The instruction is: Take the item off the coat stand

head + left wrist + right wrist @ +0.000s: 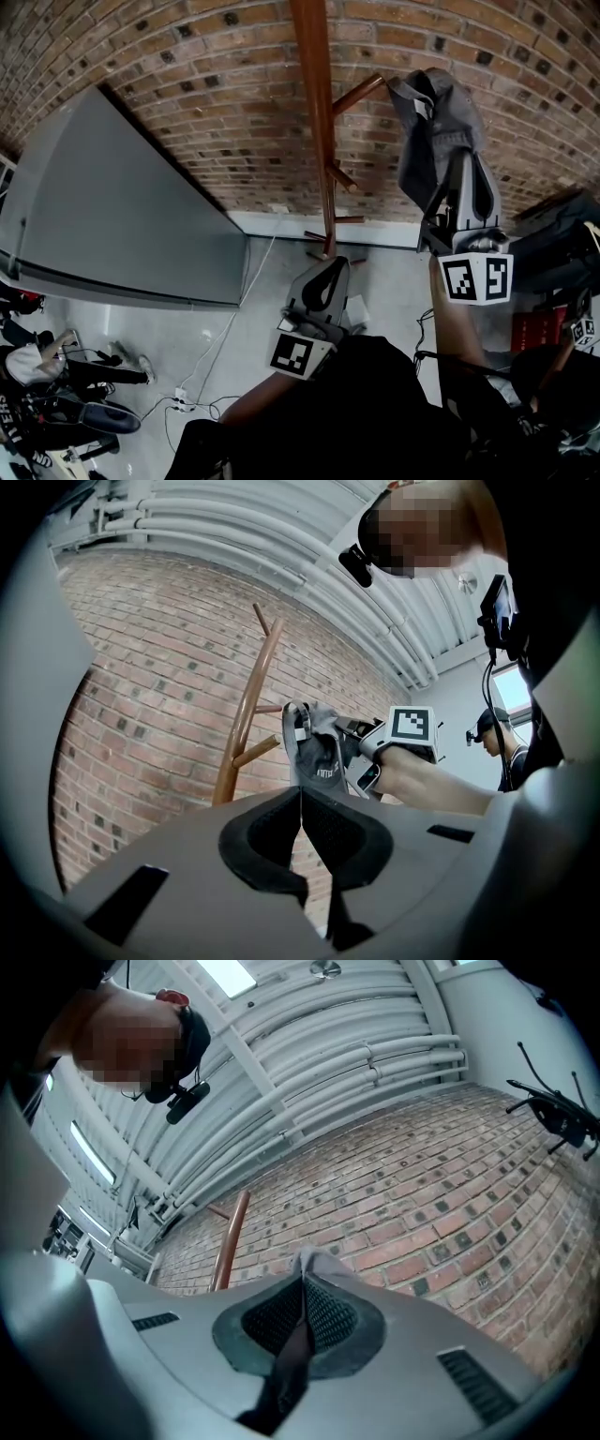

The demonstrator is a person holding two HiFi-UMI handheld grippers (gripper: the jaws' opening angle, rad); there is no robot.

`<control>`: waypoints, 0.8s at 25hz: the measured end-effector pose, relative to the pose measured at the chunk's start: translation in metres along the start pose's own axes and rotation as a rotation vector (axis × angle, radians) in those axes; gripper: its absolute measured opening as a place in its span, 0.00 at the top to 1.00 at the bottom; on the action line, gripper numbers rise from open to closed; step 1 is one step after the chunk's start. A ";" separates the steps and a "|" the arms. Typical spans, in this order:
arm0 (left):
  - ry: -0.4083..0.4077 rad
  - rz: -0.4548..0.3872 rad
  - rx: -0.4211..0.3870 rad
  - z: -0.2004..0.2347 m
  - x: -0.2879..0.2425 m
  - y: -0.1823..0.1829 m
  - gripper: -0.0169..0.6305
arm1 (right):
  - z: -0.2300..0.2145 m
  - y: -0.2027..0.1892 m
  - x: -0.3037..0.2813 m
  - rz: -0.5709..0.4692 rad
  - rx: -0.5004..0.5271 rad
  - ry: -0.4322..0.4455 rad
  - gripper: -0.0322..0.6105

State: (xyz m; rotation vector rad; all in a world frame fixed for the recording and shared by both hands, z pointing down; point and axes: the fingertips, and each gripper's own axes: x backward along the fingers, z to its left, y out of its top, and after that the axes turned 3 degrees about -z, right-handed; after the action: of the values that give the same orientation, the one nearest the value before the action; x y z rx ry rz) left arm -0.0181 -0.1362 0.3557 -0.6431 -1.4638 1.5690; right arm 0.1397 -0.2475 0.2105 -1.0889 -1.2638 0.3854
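A grey cap [433, 122] hangs in front of the brick wall, just right of the upper peg [359, 93] of the brown wooden coat stand [315, 112]. My right gripper [456, 159] is raised and shut on the cap. In the right gripper view, grey cloth [315, 1263] sticks out past the closed right gripper [303, 1290]. The left gripper view shows the cap [315, 747] close beside a peg [255, 752]; I cannot tell whether they touch. My left gripper [332, 266] sits lower, near the stand's base. This left gripper [300, 799] is shut with nothing in it.
A large grey panel [122, 206] leans along the wall at the left. Cables and a power strip [183, 403] lie on the floor below it. People's legs show at the lower left [56, 375]. A red box [539, 330] and dark gear sit at the right.
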 end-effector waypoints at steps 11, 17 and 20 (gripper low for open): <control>0.011 -0.019 0.023 -0.001 0.007 0.004 0.95 | 0.001 -0.001 0.035 0.048 -0.064 -0.017 0.92; 0.027 -0.112 0.003 0.006 0.008 0.023 0.95 | 0.022 -0.007 0.053 0.082 -0.002 0.004 0.92; 0.043 -0.147 0.001 0.012 0.007 0.030 0.95 | 0.034 -0.012 0.062 0.103 0.002 0.017 0.92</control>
State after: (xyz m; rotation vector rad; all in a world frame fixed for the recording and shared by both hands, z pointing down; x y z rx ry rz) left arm -0.0396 -0.1341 0.3299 -0.5523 -1.4454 1.4344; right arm 0.1254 -0.1908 0.2524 -1.1566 -1.1946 0.4543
